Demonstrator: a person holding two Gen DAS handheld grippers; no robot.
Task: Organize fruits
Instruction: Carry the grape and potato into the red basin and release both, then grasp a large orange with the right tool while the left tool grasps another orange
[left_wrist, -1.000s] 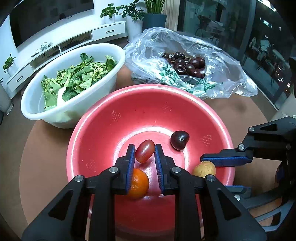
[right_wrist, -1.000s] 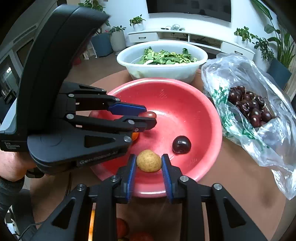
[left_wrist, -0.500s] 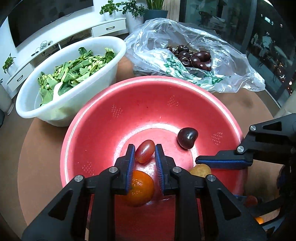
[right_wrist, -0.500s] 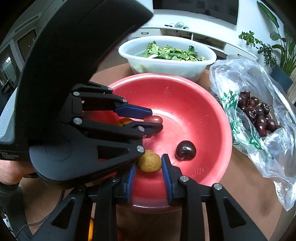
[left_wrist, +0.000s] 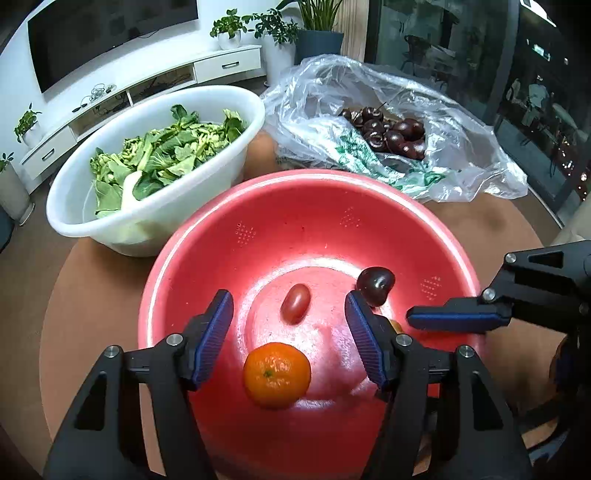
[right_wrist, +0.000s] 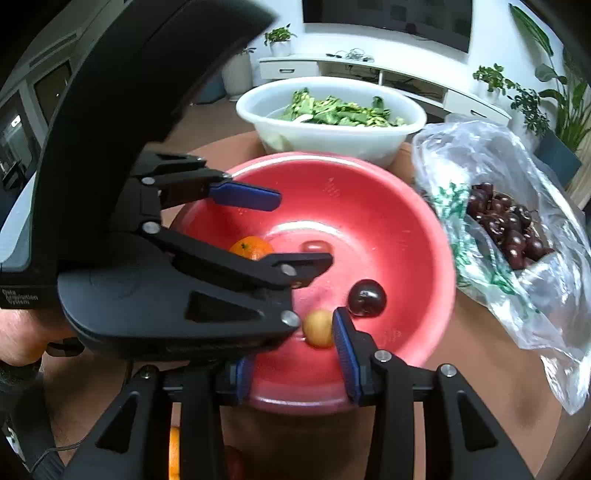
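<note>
A red bowl (left_wrist: 369, 206) holds a small red tomato (left_wrist: 294, 303), an orange (left_wrist: 277, 374), a dark cherry (left_wrist: 376, 285) and a small yellow-brown fruit (right_wrist: 318, 328). My left gripper (left_wrist: 288, 332) is open above the bowl, with the tomato and orange lying free between its fingers. My right gripper (right_wrist: 295, 354) is open at the bowl's near rim (right_wrist: 295, 400); the yellow-brown fruit lies in the bowl beside its right finger (right_wrist: 343, 350). The left gripper's body hides the right gripper's left finger.
A white basin (left_wrist: 147, 229) of green leaves stands behind the bowl on the left. A clear plastic bag (left_wrist: 461, 147) with several dark cherries (left_wrist: 391, 133) lies behind on the right. More fruit (right_wrist: 173, 454) shows below the right gripper. All stand on a round brown table (left_wrist: 92, 288).
My left gripper has opened and let go of the tomato, which now lies in the bowl. My right gripper has opened and released the yellow-brown fruit into the bowl.
</note>
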